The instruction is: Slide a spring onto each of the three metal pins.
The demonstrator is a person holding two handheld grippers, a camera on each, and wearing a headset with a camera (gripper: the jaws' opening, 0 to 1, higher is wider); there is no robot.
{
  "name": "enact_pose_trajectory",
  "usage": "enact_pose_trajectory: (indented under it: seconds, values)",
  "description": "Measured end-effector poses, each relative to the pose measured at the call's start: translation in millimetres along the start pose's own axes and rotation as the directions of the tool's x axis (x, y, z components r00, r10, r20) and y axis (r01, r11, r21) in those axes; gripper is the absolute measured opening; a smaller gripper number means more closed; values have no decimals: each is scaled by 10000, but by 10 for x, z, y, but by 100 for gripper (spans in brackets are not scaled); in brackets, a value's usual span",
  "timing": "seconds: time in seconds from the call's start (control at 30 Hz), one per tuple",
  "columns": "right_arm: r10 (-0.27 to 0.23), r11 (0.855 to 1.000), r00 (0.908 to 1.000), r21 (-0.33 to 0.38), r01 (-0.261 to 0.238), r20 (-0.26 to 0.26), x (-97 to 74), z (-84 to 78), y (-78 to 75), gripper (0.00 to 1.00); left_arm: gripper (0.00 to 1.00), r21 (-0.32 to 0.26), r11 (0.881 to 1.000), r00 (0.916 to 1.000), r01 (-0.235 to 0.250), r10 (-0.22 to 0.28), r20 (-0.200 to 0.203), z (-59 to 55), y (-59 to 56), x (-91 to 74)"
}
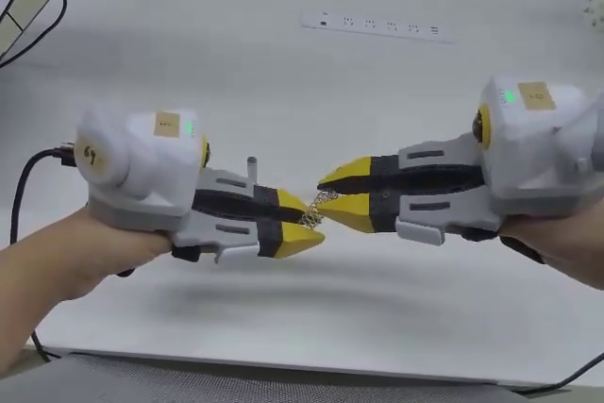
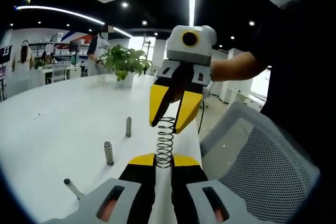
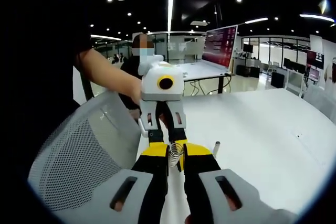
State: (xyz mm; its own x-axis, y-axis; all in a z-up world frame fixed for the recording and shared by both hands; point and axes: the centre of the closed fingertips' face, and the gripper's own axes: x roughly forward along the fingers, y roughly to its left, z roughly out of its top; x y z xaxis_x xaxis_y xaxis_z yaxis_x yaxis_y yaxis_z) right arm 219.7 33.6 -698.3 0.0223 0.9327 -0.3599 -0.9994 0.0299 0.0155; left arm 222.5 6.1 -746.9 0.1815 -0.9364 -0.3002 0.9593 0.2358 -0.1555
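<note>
Above the white table, the left gripper and the right gripper meet tip to tip. Both are held roughly level, each gripped from behind by a hand. A tan sticker sits on top of the left gripper and a matching sticker on the right; their marks are too small to read. Text on the red screen in the right gripper view is too blurred to read.

The spring bridges the two sets of tips, clear of the table. In the left gripper view the left fingers are clenched on its near end. The right fingers are spread in a V about its far end; whether they touch it cannot be told.

A second spring and a third spring stand upright on the table. A bare pin stands nearer the camera.
</note>
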Motion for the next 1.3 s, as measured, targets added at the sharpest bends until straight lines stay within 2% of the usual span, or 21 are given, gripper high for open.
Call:
enact_pose_trajectory:
  seconds: [0.2,0.53,0.7,0.93,1.3]
  values:
    - [22,9988,10000,-493,-21,24,77,42,14,8,2,42,10000,10000,2,-2,-2,21,5,-1]
    - [-89,9986,9996,-517,103,280,124,62,9,8,2,81,9999,10000,-85,84,8,28,38,-37]
    - [-60,9968,9997,-796,80,249,161,56,27,8,2,165,9998,9999,-61,62,-97,15,32,-42]
    - [-76,9935,10000,-1139,82,55,149,36,13,7,2,33,9999,9999,-97,97,-119,8,29,-34]
    - [-215,9936,9997,-1110,227,115,134,51,-8,7,2,-99,9999,9999,-103,102,-62,30,23,-36]
